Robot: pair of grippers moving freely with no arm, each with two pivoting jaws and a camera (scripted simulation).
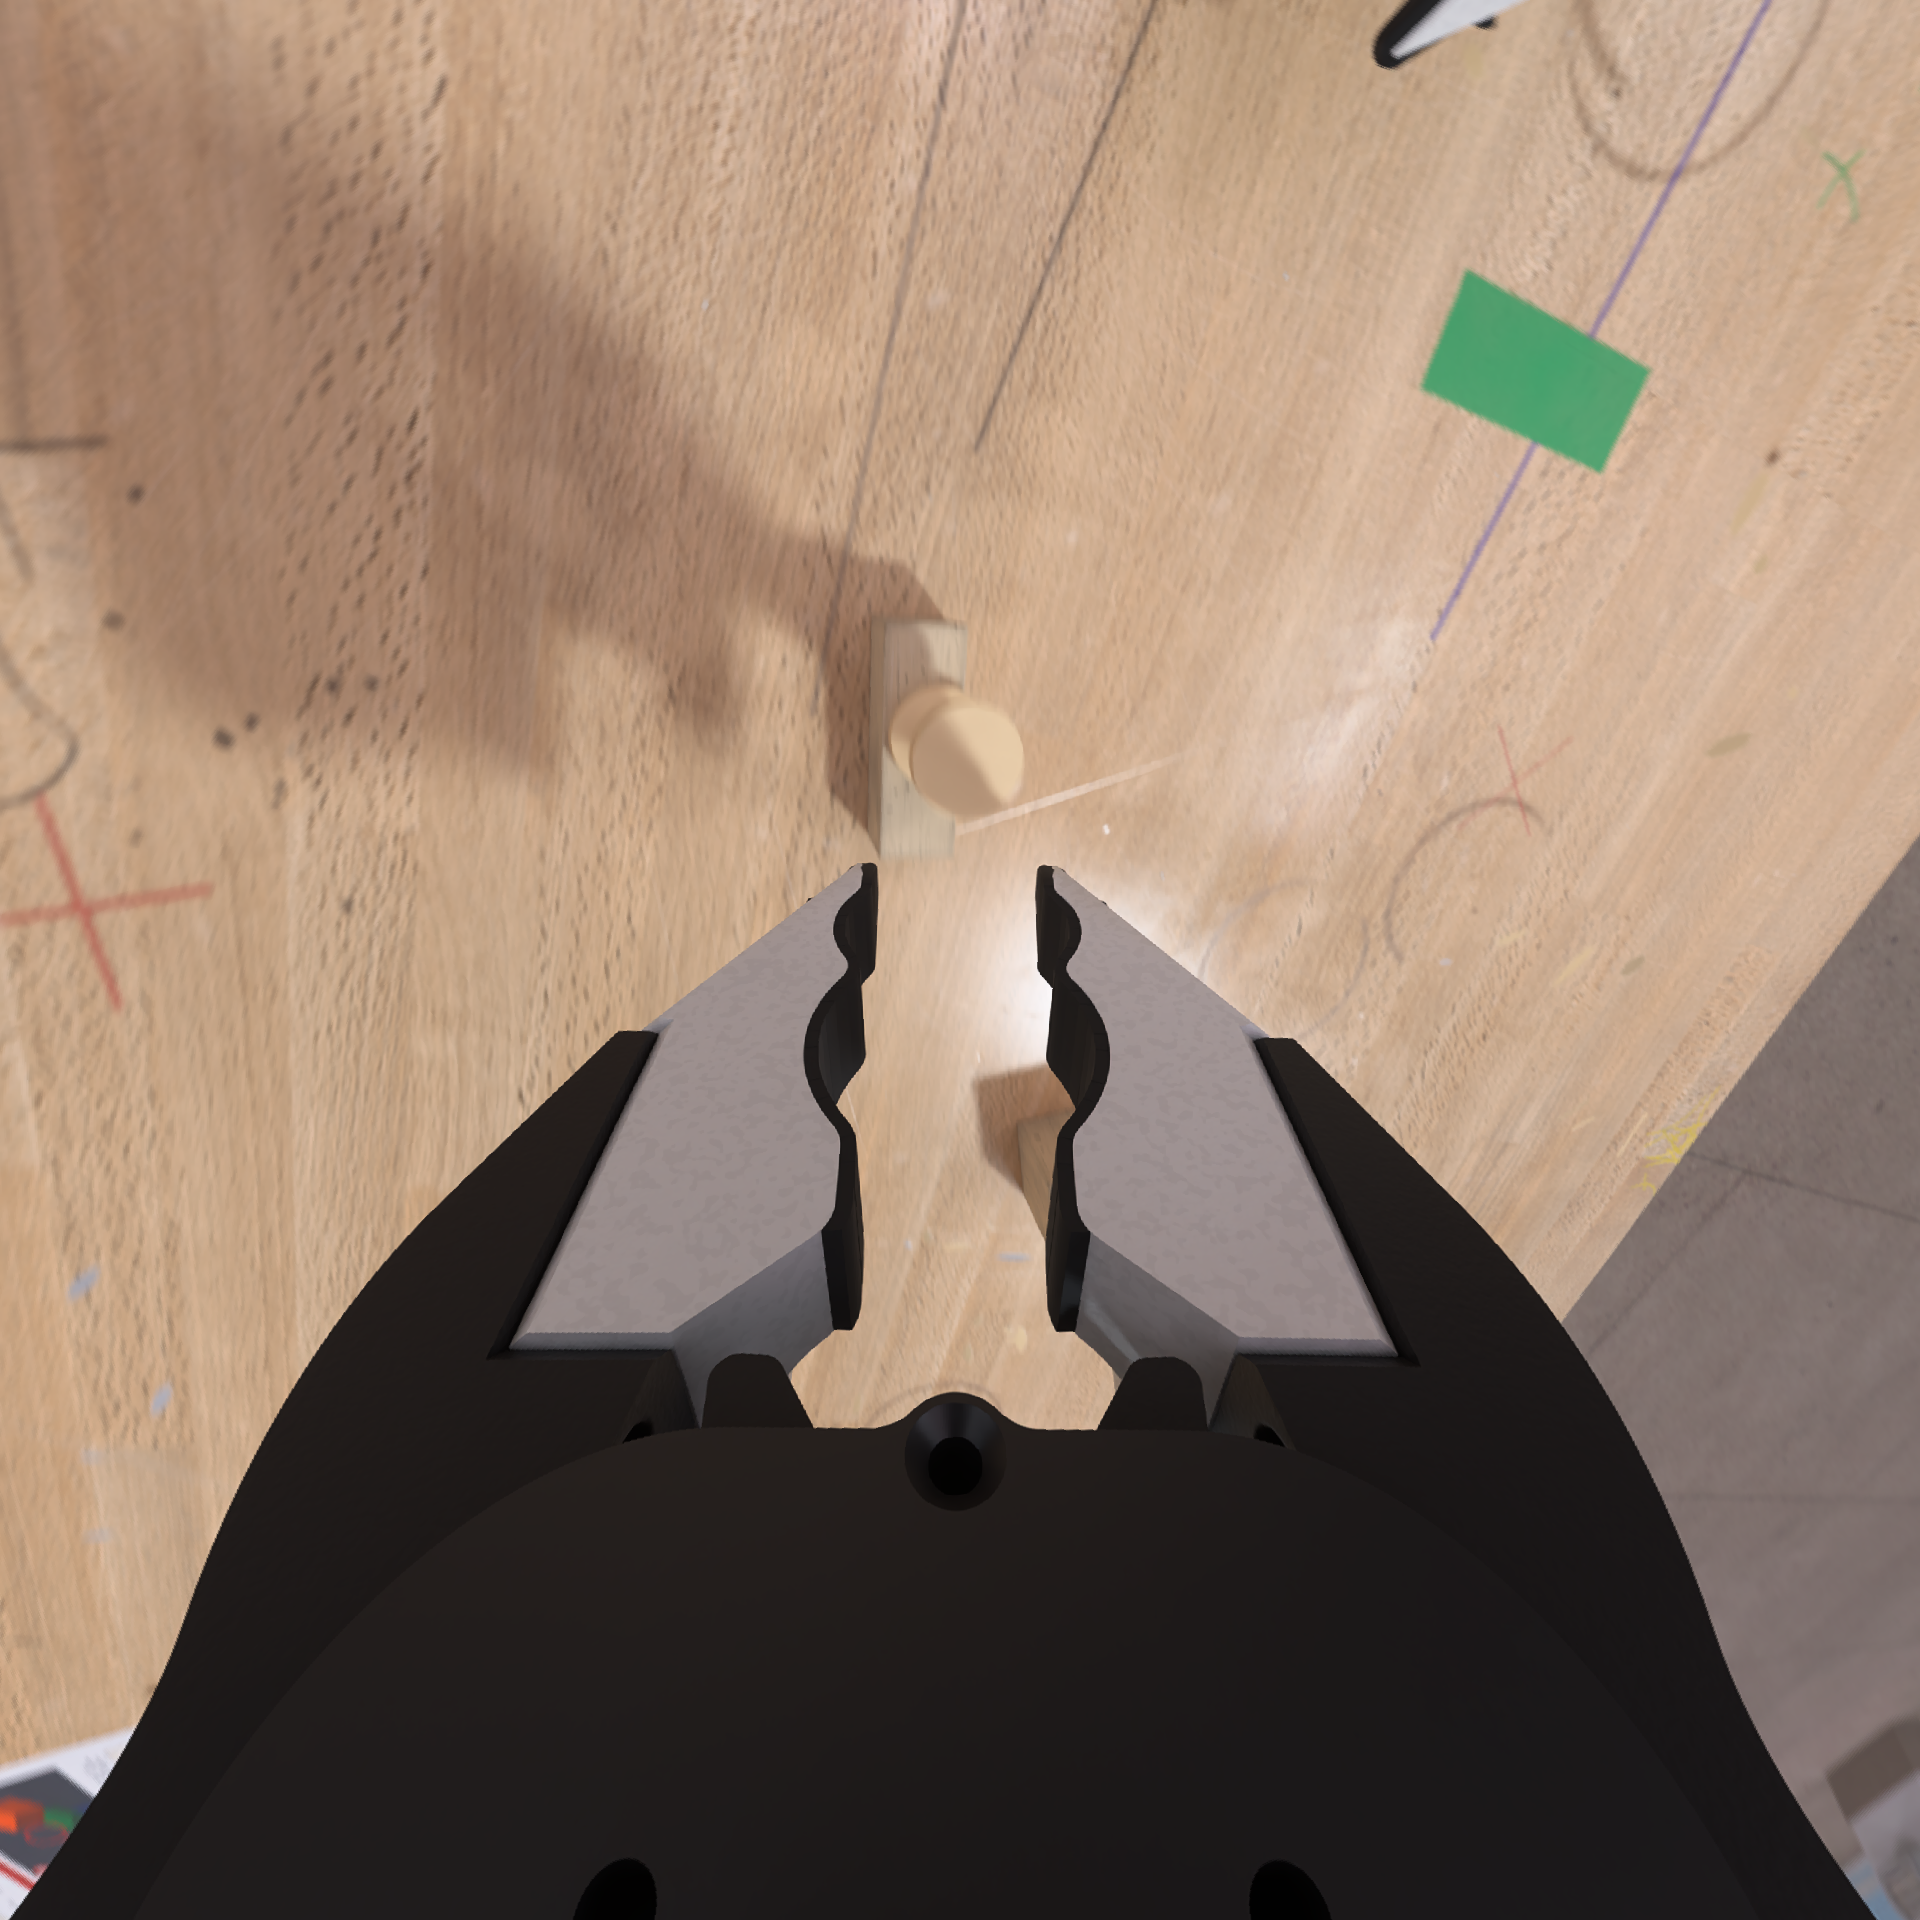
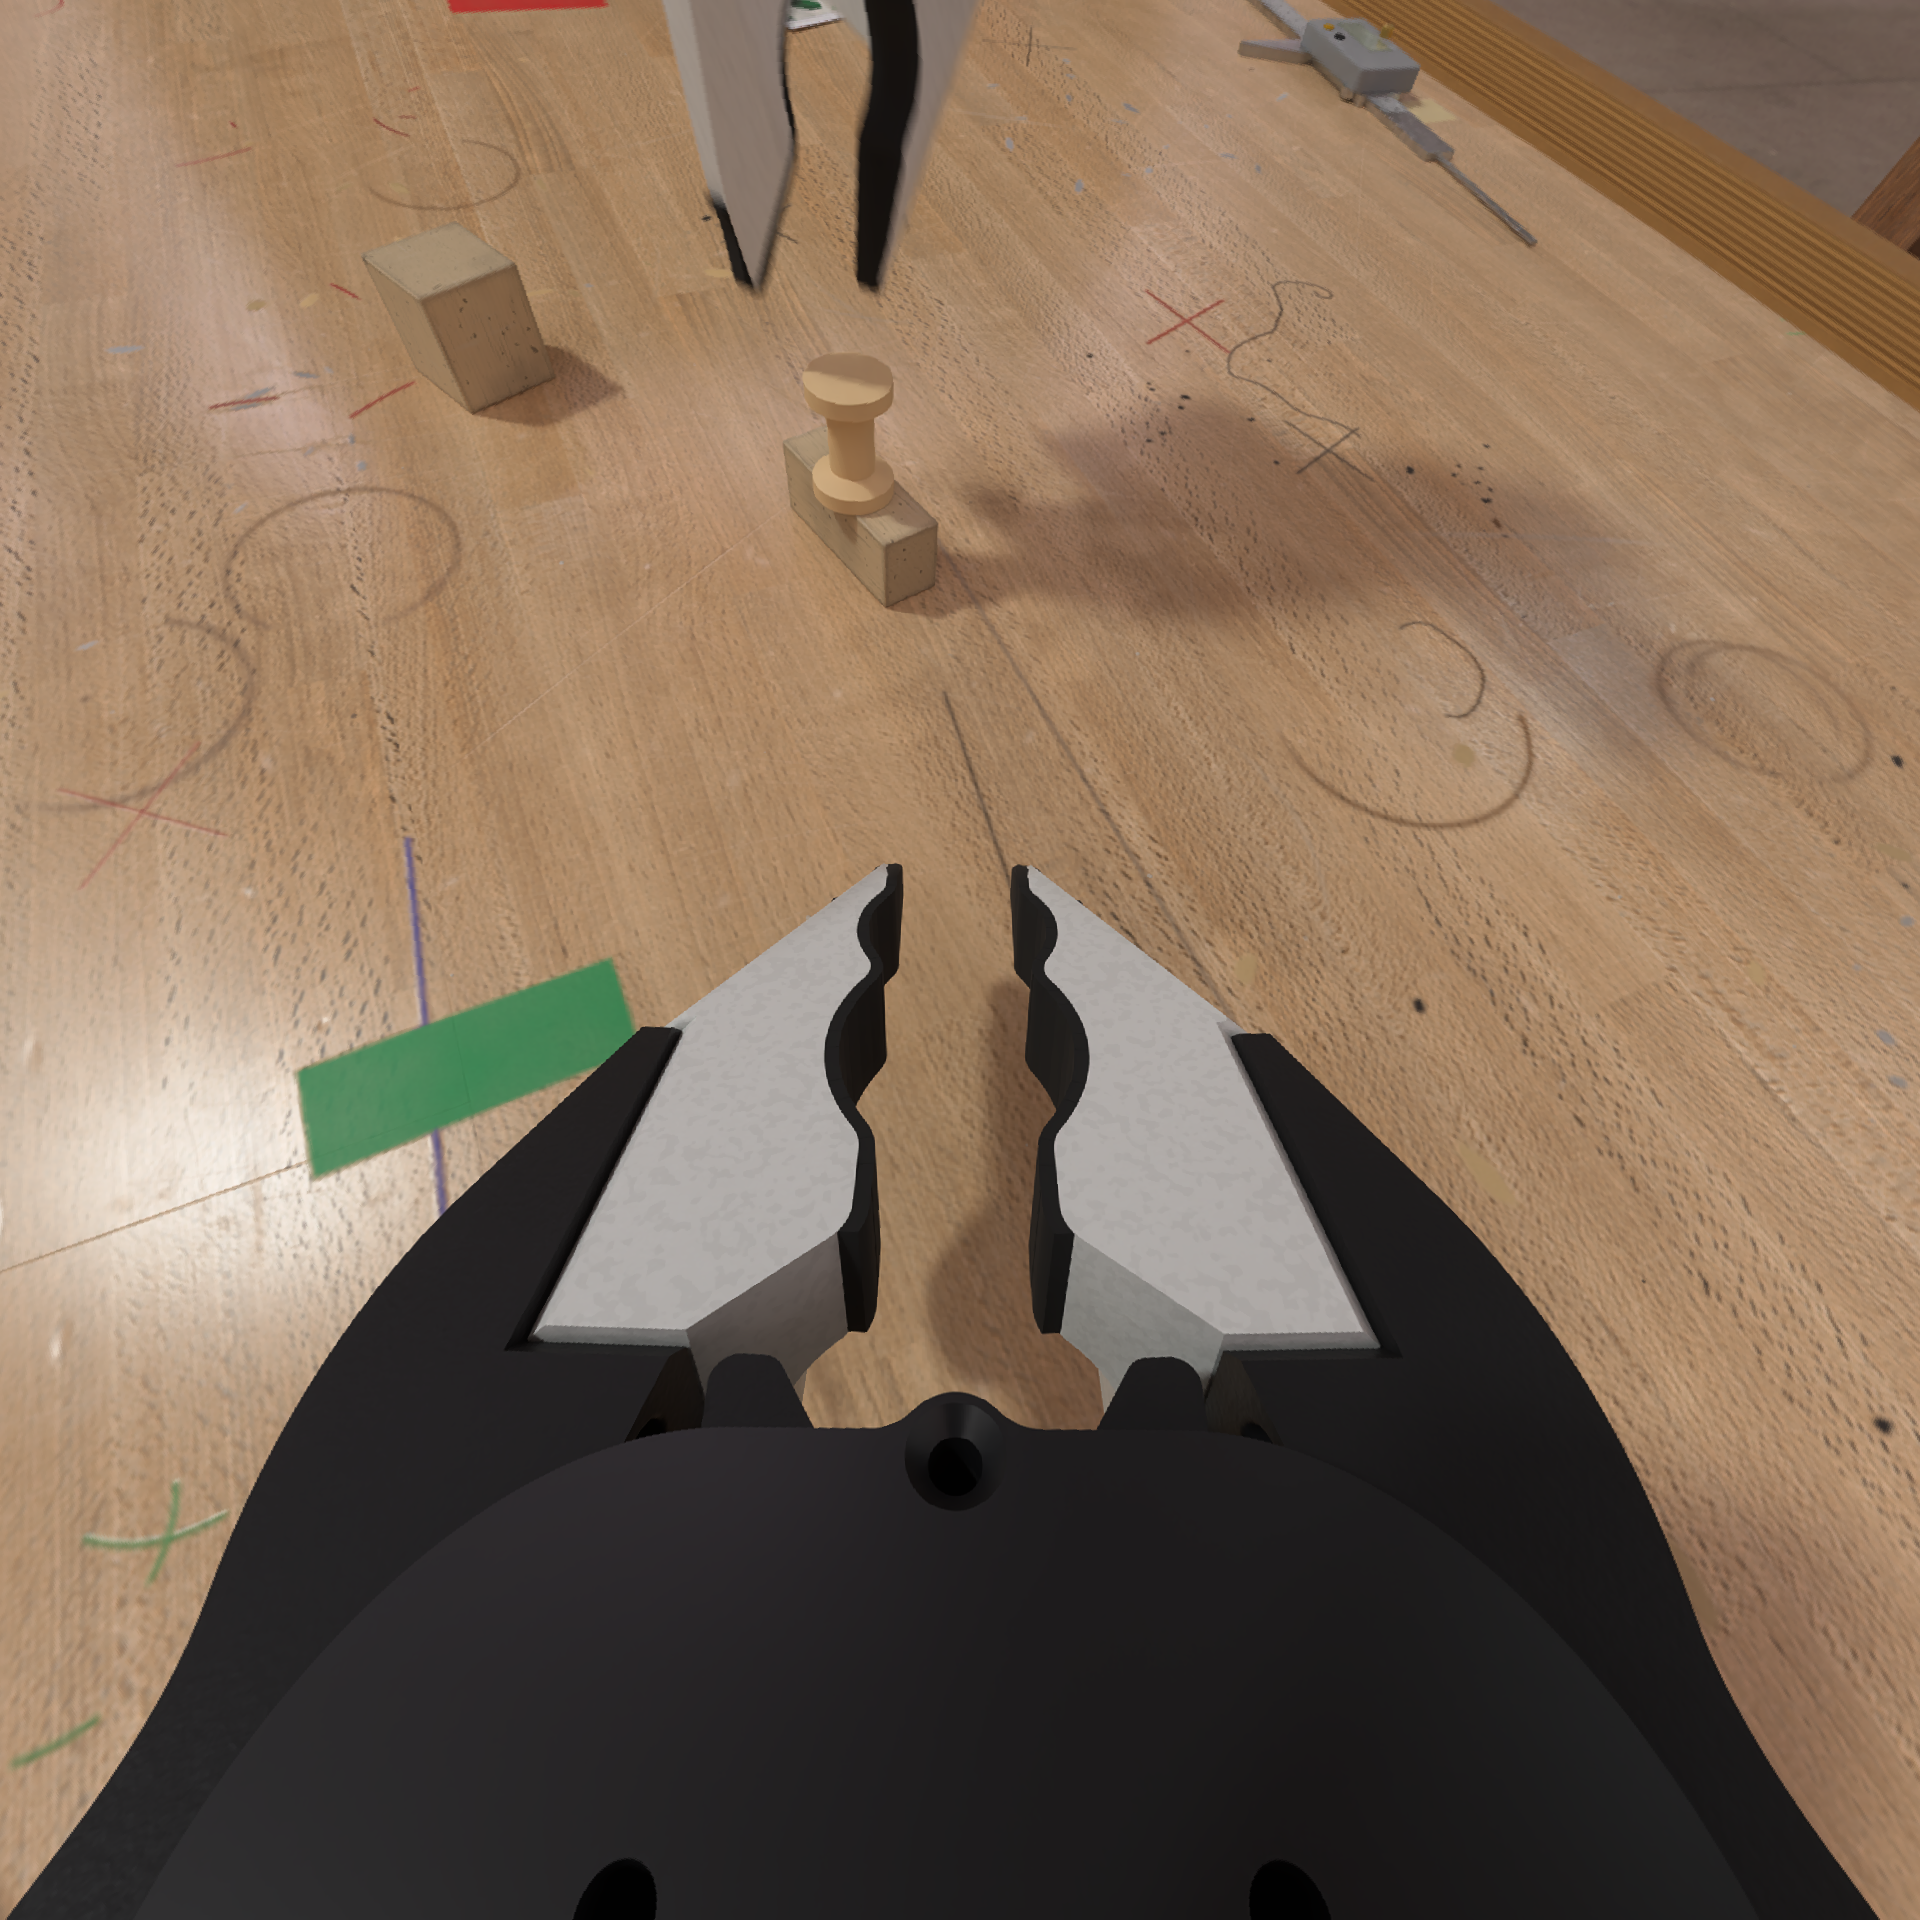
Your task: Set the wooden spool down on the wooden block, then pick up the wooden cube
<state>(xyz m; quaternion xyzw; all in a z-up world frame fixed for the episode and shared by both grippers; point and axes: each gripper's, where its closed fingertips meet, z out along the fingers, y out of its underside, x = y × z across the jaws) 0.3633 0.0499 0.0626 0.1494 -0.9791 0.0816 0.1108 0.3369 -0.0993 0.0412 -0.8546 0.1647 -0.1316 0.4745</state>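
The pale turned wooden spool (image 2: 849, 434) stood upright on one flange on the top face of the small oblong wooden block (image 2: 868, 532), which lay flat on the scuffed, pencil-marked wooden workbench (image 2: 1351, 935). From above, in the left wrist view, the spool (image 1: 961, 755) covered the middle of the block (image 1: 920, 665), and the block's ends showed beyond it on either side.

The left gripper (image 1: 956, 878) hung above the pair, looking almost straight down, its jaws spread with nothing between them; in the right wrist view its grey fingers (image 2: 753, 156) pointed down at the bench just behind the spool, apart from it. The light wooden cube (image 2: 457, 312) sat on the bench to the left of the block in the right wrist view, well clear of it (in the left wrist view only a corner (image 1: 1039, 1153) showed behind a finger).

The right gripper (image 2: 956, 878) was nearer the camera side of the bench, well apart from the block, its jaws also parted and empty. A flat green rectangular patch (image 2: 457, 1065) lay beside it, and a grey metal caliper (image 2: 1361, 62) rested near the bench's far edge.
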